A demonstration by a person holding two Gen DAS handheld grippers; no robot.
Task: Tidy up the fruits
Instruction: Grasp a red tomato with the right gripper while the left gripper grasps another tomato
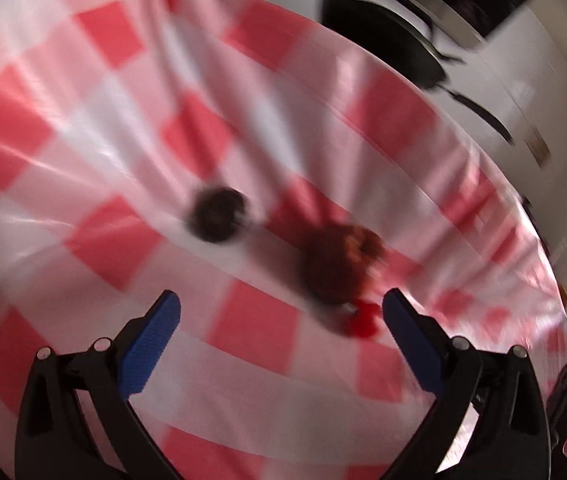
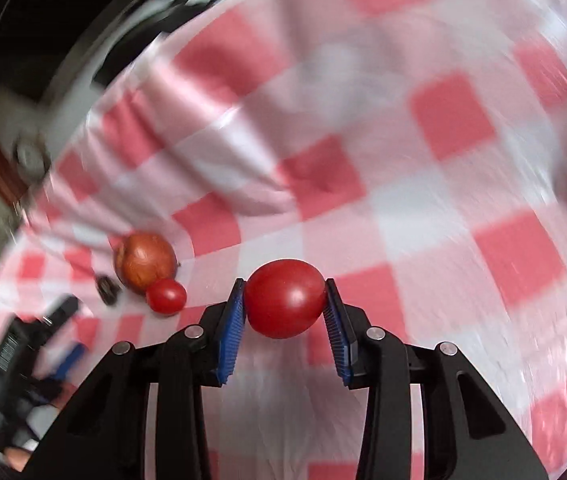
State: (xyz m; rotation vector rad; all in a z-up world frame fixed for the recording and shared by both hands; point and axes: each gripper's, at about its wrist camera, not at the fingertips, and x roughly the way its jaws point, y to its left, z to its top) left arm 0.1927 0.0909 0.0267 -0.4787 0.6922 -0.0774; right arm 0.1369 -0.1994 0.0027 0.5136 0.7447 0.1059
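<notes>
Presently, item one: a large glossy red tomato, round and slightly squat, pinched between the blue ribbed pads of the right gripper, one pad on each flank, its wider axis running across from pad to pad and its lower part seemingly clear of the cloth.

Item two: a red-and-white checked tablecloth, creased, covering the table; a wide bare stretch lies ahead and to the right of the held tomato, the readiest room for moving it.

Item three: a brown, papery-skinned round fruit or bulb, with a small red cherry tomato touching its near side and a small dark ring-shaped object just beside it. This group sits to the left of the held tomato, near the cloth's edge on that side.

Item four: the left gripper, jaws spread wide and empty, pointed at that same group; it is plainly the nearer hand to it, though that view is too blurred to say more.
</notes>
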